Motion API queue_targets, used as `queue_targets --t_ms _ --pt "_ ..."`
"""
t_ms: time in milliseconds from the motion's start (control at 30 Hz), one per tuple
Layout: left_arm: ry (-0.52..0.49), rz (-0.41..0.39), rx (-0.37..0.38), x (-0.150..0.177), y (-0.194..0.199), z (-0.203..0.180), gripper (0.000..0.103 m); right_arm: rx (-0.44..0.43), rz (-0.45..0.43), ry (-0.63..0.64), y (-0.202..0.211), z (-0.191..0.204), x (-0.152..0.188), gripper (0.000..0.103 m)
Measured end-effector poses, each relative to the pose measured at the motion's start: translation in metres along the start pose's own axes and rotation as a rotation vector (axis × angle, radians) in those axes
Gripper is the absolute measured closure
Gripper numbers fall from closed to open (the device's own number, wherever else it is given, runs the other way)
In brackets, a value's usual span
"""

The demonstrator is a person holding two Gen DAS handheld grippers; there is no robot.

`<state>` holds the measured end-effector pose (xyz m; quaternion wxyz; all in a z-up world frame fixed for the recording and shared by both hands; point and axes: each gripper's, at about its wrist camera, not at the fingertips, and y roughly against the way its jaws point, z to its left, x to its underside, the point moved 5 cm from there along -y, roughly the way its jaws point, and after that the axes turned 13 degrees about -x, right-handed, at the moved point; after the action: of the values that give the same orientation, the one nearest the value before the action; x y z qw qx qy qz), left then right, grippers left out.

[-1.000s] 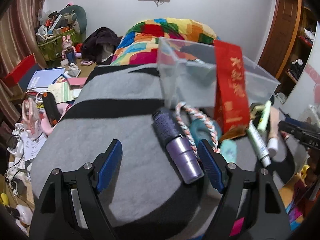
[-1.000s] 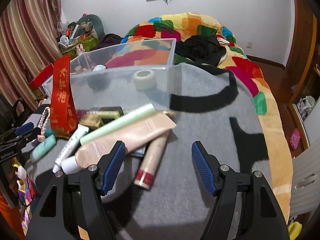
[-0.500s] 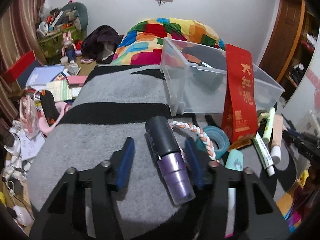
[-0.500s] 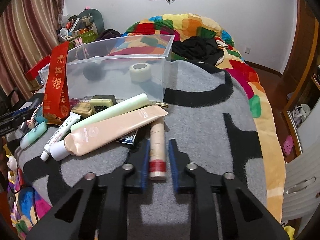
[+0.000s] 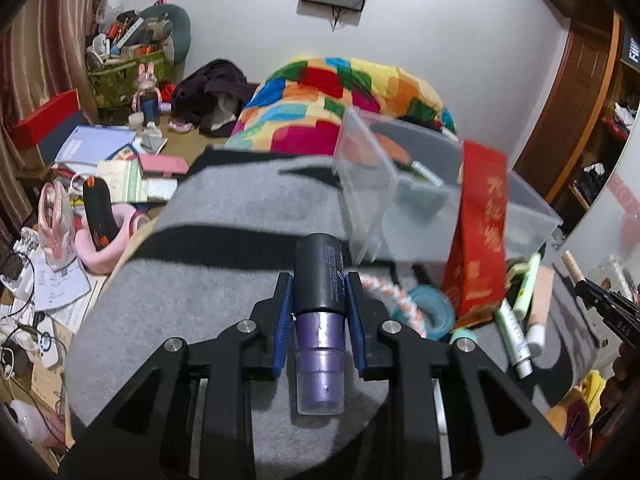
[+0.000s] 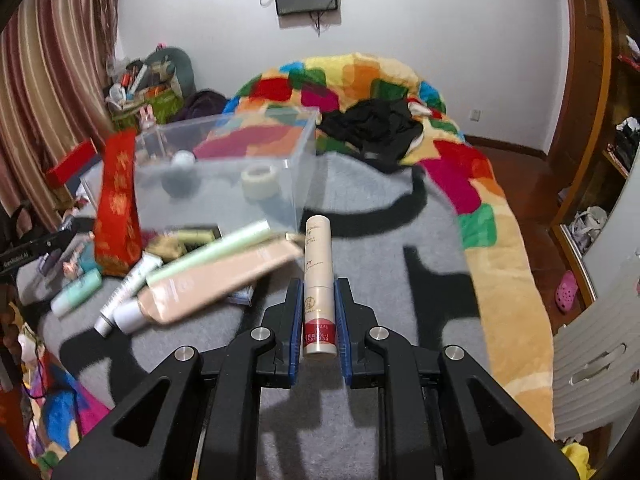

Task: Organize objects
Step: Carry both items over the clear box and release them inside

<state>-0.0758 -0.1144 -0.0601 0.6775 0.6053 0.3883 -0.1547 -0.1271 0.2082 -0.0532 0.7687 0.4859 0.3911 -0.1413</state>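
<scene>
Now left gripper (image 5: 319, 312) fingers clamped on purple bottle (image 5: 319, 336), right gripper (image 6: 317, 316) fingers clamped on beige tube (image 6: 318, 284)

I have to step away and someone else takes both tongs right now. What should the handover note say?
Left tongs: shut on the purple bottle, dark cap pointing forward.
Right tongs: shut on the beige tube, red-banded end toward the handle.
Clear bin sits ahead on the grey blanket; a tape roll and a dark ball are already inside.
Left to do: bin both held items, then the pile in front of it: peach tube, green tube, white tube, mint bottle, red packet.
</scene>
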Motion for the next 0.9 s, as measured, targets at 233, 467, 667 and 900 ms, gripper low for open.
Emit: queue_targets --t_ms 233,467,667,900 --pt "-0.007 -0.094 0.035 -0.035 0.017 -0.014 0.078 -0.061 -0.066 0.027 0.001 0.021 -0.033 0.089" --pt "-0.051 -0.071 0.092 -0.063 0.003 -0.04 0.078 -0.125 -0.043 0.046 -0.022 0.035 -0.064 0.089" --pt "-0.117 0.01 0.111 -0.079 -0.018 -0.058 0.078 -0.18 0.054 0.049 -0.06 0.043 -0.079 0.089" --pt "-0.185 0.067 0.114 -0.085 -0.029 -0.075 0.078 -0.214 0.125 0.055 -0.09 0.051 -0.09 0.089"
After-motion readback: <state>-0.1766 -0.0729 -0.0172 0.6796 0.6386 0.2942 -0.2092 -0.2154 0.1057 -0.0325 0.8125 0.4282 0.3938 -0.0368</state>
